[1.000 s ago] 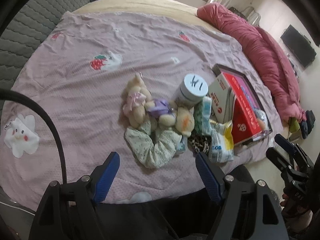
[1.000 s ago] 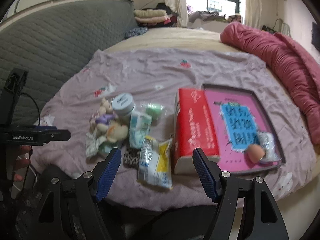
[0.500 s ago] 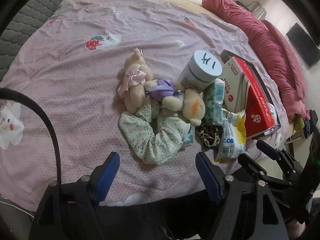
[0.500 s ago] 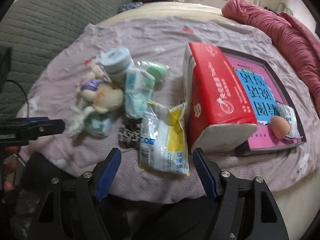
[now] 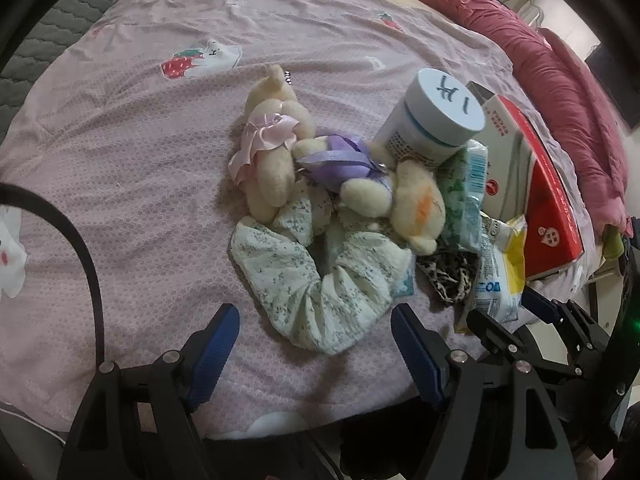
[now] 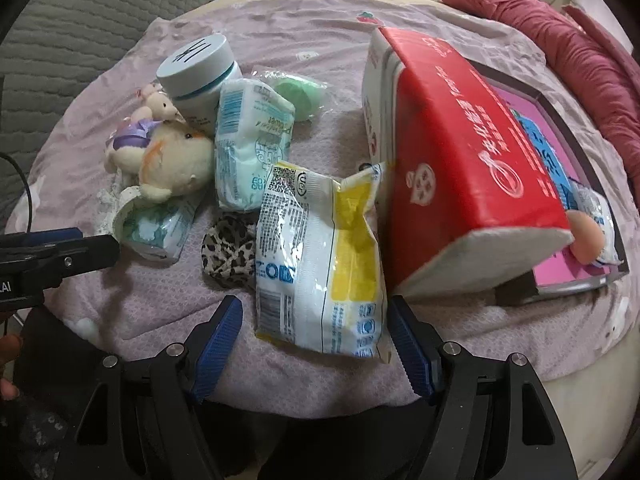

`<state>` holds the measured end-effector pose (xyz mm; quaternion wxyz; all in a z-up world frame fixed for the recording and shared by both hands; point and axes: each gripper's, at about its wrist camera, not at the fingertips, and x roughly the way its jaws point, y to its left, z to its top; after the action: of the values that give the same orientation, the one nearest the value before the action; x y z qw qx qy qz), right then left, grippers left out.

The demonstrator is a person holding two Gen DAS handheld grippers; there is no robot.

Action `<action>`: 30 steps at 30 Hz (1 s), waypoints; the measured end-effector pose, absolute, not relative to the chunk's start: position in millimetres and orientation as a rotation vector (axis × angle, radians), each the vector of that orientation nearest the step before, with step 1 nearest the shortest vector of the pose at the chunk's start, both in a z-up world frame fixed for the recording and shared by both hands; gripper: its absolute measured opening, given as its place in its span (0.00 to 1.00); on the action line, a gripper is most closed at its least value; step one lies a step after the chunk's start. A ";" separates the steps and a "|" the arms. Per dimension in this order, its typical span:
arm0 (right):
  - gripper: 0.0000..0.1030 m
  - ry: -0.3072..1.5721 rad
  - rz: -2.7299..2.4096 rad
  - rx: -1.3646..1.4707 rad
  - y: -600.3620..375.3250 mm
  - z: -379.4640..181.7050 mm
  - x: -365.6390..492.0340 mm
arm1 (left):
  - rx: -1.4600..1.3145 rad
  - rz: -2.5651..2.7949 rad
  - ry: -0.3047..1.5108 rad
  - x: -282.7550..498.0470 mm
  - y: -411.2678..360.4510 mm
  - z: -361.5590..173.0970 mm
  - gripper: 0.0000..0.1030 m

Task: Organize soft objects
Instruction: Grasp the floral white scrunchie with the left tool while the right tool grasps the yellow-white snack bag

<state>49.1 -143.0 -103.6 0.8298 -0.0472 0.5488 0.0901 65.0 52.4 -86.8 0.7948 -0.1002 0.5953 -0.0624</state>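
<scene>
A pile of soft things lies on the pink bedspread point(image 5: 120, 168). In the left wrist view a cream floral scrunchie point(image 5: 320, 288) lies just ahead of my open left gripper point(image 5: 316, 340); behind it sit a plush bear with a pink bow point(image 5: 272, 152) and a plush with a purple ribbon point(image 5: 400, 196). In the right wrist view my open right gripper point(image 6: 316, 336) hovers over the near end of a white and yellow packet point(image 6: 320, 256). Beside it lie a leopard scrunchie point(image 6: 228, 248) and a tissue pack point(image 6: 248, 140).
A white jar with a marked lid point(image 6: 196, 68) stands behind the plush toys. A red tissue box point(image 6: 452, 152) leans on a dark tray point(image 6: 560, 112) with a pink sheet. A crimson duvet point(image 5: 560, 92) lies along the right. The bed's near edge is just below both grippers.
Both grippers have come down and closer to the pile, so the objects look larger. The right gripper now shows at the left wrist view's right edge. Jaws kept their width.
</scene>
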 end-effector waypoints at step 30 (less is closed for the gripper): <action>0.56 1.138 0.242 -0.005 -154.3 -103.6 55.8 | -0.502 -0.240 1.275 123.4 75.9 -124.3 0.35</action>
<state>55.8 -154.3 -103.6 0.8356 -0.0025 0.5373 0.1142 123.4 75.9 -124.3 0.7676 -0.2312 0.5875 -0.1103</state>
